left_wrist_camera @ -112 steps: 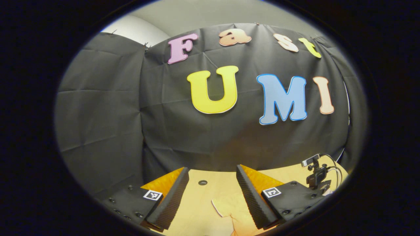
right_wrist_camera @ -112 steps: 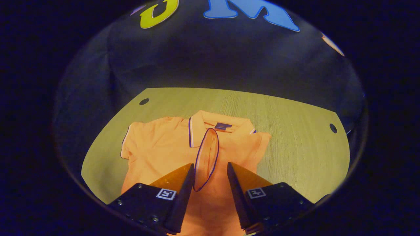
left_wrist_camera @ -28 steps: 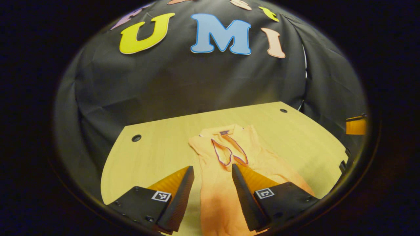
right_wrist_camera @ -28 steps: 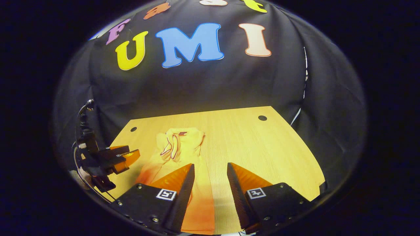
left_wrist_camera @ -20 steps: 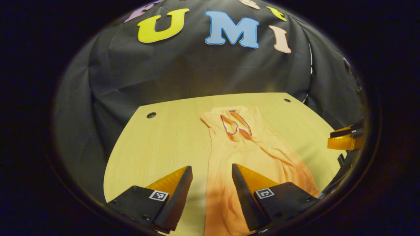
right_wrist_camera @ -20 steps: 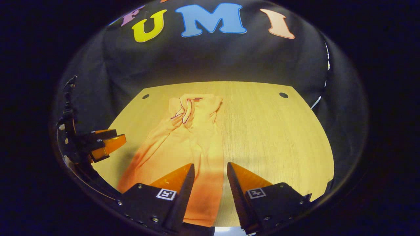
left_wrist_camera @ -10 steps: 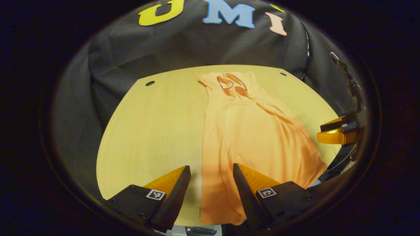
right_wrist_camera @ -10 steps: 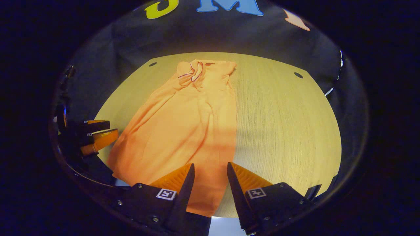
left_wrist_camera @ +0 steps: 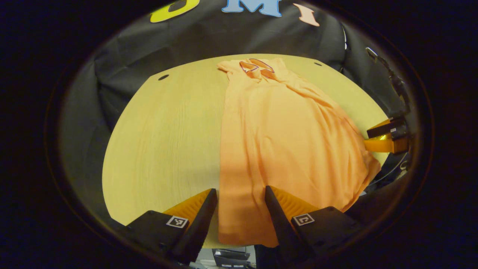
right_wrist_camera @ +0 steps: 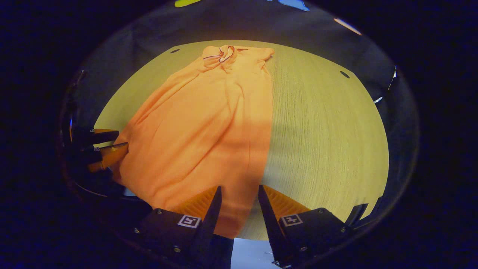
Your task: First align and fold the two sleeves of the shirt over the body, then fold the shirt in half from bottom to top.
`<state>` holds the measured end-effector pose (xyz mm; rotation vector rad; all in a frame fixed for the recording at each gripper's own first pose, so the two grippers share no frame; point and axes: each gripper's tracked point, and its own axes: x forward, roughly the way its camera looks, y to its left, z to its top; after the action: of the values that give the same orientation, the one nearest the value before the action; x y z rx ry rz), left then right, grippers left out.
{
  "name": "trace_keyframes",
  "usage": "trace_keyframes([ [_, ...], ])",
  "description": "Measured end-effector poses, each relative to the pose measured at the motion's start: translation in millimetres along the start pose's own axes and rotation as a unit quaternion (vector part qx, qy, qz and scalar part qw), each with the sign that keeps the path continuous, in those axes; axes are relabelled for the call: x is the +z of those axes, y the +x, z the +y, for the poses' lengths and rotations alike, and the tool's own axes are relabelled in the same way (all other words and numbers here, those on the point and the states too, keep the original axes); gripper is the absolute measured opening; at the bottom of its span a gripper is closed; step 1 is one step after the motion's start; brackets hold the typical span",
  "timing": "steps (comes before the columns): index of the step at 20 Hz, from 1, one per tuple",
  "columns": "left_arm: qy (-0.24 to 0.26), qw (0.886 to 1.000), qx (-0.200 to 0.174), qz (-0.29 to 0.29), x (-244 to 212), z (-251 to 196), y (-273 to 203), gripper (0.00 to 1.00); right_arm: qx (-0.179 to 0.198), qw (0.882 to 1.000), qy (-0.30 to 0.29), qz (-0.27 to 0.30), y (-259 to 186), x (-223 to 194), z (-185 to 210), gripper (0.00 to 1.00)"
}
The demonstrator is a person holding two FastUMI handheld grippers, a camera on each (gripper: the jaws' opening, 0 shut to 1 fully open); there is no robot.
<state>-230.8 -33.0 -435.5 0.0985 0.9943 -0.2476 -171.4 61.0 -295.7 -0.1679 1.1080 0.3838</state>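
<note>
Orange polo shirt (left_wrist_camera: 283, 134) lies lengthwise on wooden table (left_wrist_camera: 164, 130), collar far, sleeves (left_wrist_camera: 257, 67) tucked over body, hem at near edge. Left gripper (left_wrist_camera: 238, 203) & right gripper (right_wrist_camera: 236, 200) hover w/ jaws apart at hem corners, holding nothing; prob. lining up bottom-to-top fold.

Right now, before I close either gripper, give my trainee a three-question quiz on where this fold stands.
1. True or false: both sleeves already lie folded over the body of the orange polo shirt.
2. Which shirt edge sits nearest the left gripper and right gripper: A collar, B bottom hem, C a sleeve cuff?
3. Fill in: both grippers are ____, the hem between their fingers.

Key: 1 true; the sleeve cuffs meet below the collar. 2 B; the hem reaches the near edge of the wooden table. 3 open.
</note>
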Motion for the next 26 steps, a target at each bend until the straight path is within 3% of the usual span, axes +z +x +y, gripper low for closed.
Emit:
trace_keyframes([
  [3,-0.005,1.0,0.0,0.0,-1,0,1,0.89,-0.004,1.0,-0.011,0.012,7,-6,1,0.64],
  [5,-0.006,1.0,-0.001,-0.003,-1,0,2,0.84,-0.003,1.0,-0.016,0.012,8,-9,2,0.64],
  [6,-0.003,1.0,-0.002,-0.004,-2,-1,1,0.89,-0.002,1.0,-0.018,0.017,10,-10,2,0.64],
  [7,-0.001,1.0,-0.003,-0.005,-1,-1,1,0.84,-0.001,1.0,-0.017,0.01,11,-8,2,0.63],
  [8,-0.001,1.0,-0.002,-0.006,-1,-1,2,0.89,-0.001,1.0,-0.018,0.016,12,-11,2,0.61],
  [9,-0.001,1.0,-0.003,-0.006,-1,-1,3,0.89,-0.001,1.0,-0.019,0.017,10,-10,2,0.64],
  [11,0.002,1.0,-0.006,-0.008,2,-4,3,0.89,0.0,1.0,-0.018,0.02,10,-9,2,0.6],
  [12,0.008,1.0,-0.01,-0.007,1,-7,5,0.85,0.0,1.0,-0.014,0.021,9,-8,2,0.57],
  [13,0.015,1.0,-0.016,-0.007,2,-11,5,0.73,0.001,1.0,-0.011,0.021,10,-8,3,0.39],
  [14,0.023,1.0,-0.019,-0.009,4,-15,6,0.67,0.001,1.0,-0.012,0.022,9,-8,4,0.18],
  [15,0.032,0.999,-0.022,-0.009,5,-19,7,0.55,0.001,1.0,-0.012,0.023,10,-8,4,0.07],
  [16,0.042,0.999,-0.019,-0.01,6,-20,8,0.42,0.001,1.0,-0.013,0.027,10,-8,4,0.04],
  [17,0.051,0.999,-0.013,-0.01,7,-19,8,0.2,0.0,1.0,-0.012,0.029,10,-8,4,0.04],
  [18,0.062,0.998,-0.011,-0.009,6,-20,8,0.11,0.0,0.999,-0.012,0.03,10,-7,5,0.04],
  [26,0.036,0.999,0.009,0.005,18,-5,14,0.06,0.0,1.0,-0.005,0.026,8,-2,1,0.0],
])
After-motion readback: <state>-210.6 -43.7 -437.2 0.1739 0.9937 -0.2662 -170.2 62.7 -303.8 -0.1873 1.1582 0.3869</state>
